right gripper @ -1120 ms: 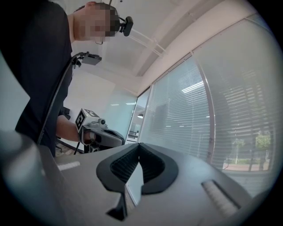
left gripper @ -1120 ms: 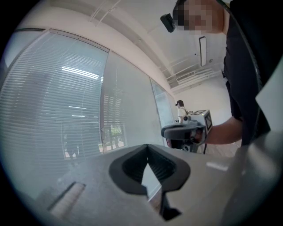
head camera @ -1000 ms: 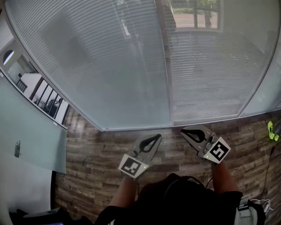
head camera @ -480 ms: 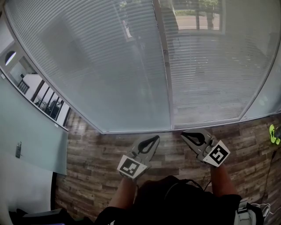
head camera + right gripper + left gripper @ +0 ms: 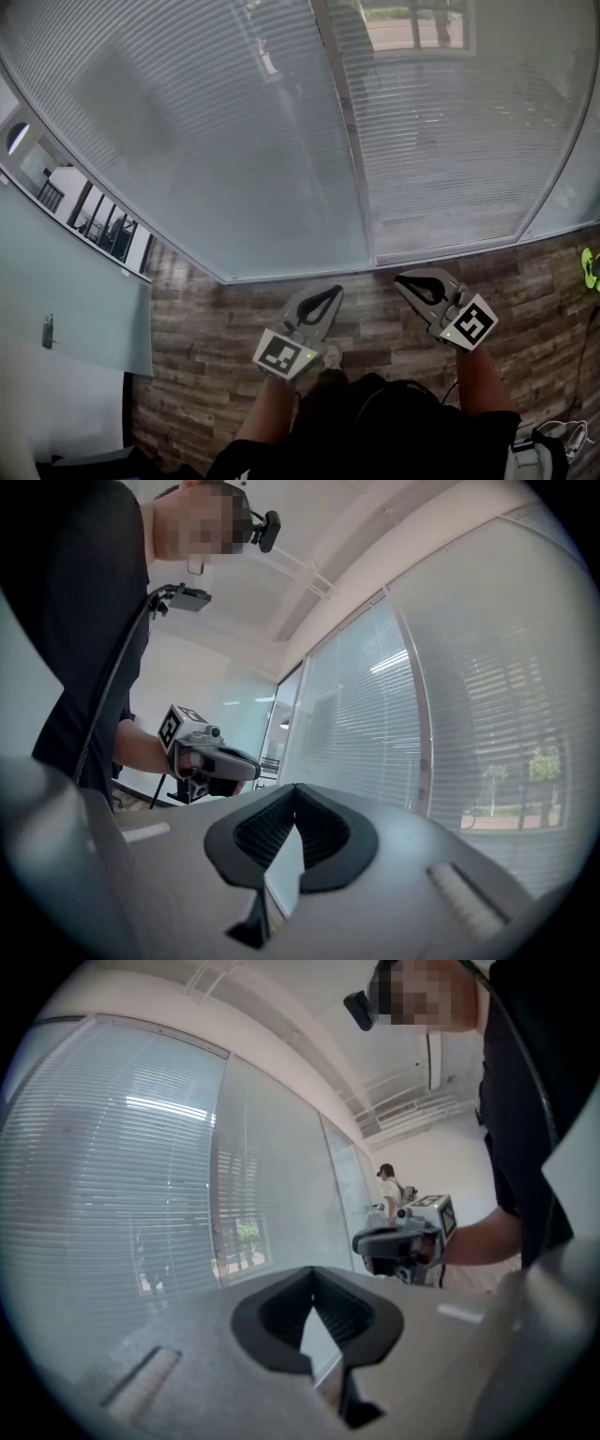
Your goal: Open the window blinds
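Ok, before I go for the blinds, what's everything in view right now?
window blinds: two, pale grey, lowered over the panes on either side of the window post
floor: one, brown wood planks, below the window
glass partition: one, frosted pale green, at the left of the head view
green object: one, bright green, on the floor at the right edge; too small to identify
background person: one, light top, far down the room along the window
left gripper: one, grey, shut and empty, short of the blinds
right gripper: one, grey, shut and empty, short of the blinds
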{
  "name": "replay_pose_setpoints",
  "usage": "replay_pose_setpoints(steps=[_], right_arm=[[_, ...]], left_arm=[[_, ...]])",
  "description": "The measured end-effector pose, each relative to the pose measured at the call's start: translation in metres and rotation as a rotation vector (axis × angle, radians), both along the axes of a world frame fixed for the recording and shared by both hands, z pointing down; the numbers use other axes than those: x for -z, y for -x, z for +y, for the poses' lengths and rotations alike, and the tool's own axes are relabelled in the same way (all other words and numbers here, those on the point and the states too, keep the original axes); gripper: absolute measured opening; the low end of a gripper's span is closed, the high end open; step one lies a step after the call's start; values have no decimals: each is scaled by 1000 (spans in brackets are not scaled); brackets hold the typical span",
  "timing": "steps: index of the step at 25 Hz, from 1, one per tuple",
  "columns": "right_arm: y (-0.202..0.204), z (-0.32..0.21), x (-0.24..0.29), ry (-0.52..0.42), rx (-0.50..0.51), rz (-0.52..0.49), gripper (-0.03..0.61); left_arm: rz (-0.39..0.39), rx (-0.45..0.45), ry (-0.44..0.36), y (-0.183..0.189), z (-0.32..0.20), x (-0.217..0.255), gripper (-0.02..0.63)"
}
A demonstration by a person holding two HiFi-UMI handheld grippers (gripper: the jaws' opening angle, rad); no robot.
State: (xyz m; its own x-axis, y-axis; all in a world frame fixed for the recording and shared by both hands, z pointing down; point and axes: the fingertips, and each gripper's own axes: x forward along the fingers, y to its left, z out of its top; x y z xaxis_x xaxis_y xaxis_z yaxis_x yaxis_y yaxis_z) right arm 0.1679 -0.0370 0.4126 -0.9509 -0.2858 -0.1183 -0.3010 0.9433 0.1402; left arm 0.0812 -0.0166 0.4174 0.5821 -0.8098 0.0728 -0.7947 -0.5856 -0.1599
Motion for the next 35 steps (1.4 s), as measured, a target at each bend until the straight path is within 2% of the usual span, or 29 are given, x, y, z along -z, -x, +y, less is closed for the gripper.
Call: replay_pose_setpoints(steps=[10, 19, 28, 35], right_arm=[[19, -19, 2, -15, -8, 27, 6], [43, -63, 4, -24, -56, 36, 6], [75, -108, 15, -57, -131, 58, 6], [95, -147, 28, -56, -228, 62, 6]], left_arm=[[38, -25, -11, 13, -26, -1, 3], [44, -69, -7, 37, -66, -2, 3], [62, -132, -35, 73, -120, 8, 4], [63, -200, -41, 99, -163, 22, 3]])
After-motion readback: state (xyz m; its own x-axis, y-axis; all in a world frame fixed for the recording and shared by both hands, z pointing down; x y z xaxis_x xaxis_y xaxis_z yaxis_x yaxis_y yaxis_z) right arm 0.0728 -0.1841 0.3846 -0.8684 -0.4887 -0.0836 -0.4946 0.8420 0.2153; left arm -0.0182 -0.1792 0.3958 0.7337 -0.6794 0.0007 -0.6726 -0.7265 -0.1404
